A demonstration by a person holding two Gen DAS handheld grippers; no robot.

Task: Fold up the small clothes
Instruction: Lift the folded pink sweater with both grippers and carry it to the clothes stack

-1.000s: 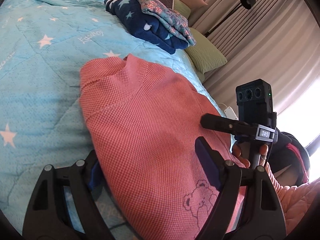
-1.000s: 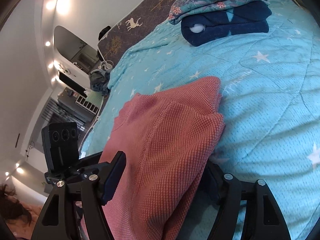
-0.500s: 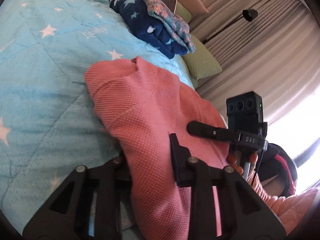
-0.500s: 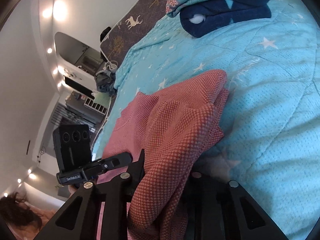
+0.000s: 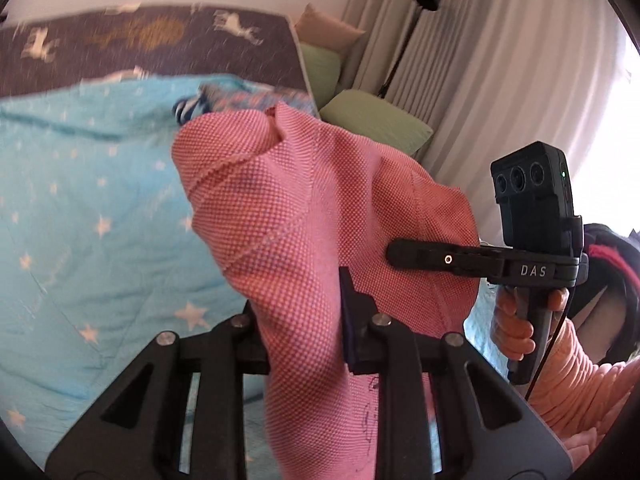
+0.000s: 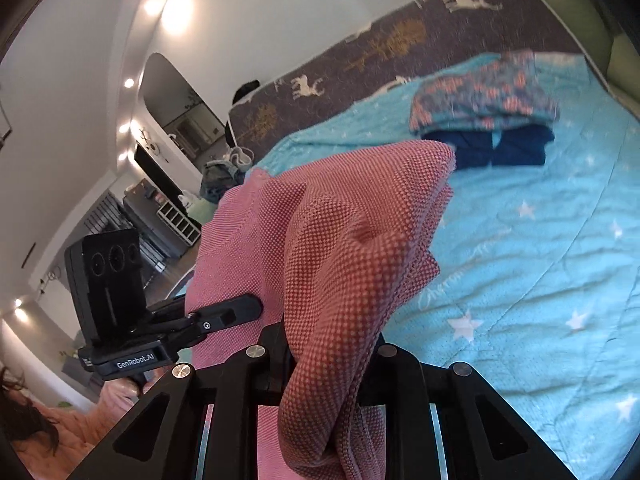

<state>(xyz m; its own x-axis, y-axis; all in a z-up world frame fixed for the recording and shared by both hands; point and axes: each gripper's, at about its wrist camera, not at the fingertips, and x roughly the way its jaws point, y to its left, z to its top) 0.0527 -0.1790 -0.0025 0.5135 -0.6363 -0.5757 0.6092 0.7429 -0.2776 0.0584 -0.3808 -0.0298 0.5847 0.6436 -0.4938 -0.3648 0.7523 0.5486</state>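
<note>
Left hand-held gripper (image 5: 306,332) and right hand-held gripper (image 6: 328,354) both angle downward, jaws clamped on bunched pink knit garment (image 5: 320,208), now lifted clear of the blue star quilt (image 5: 92,216); a second ago it lay flat, jaws wide. Hand (image 5: 516,328) grips the right handle. Readable: "DAS", "GenRobot.AI". Folded clothes stack (image 6: 488,108) behind.

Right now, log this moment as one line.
left jaws: closing on pink garment | right jaws: gripping it | folded clothes: on blue bedspread
</note>
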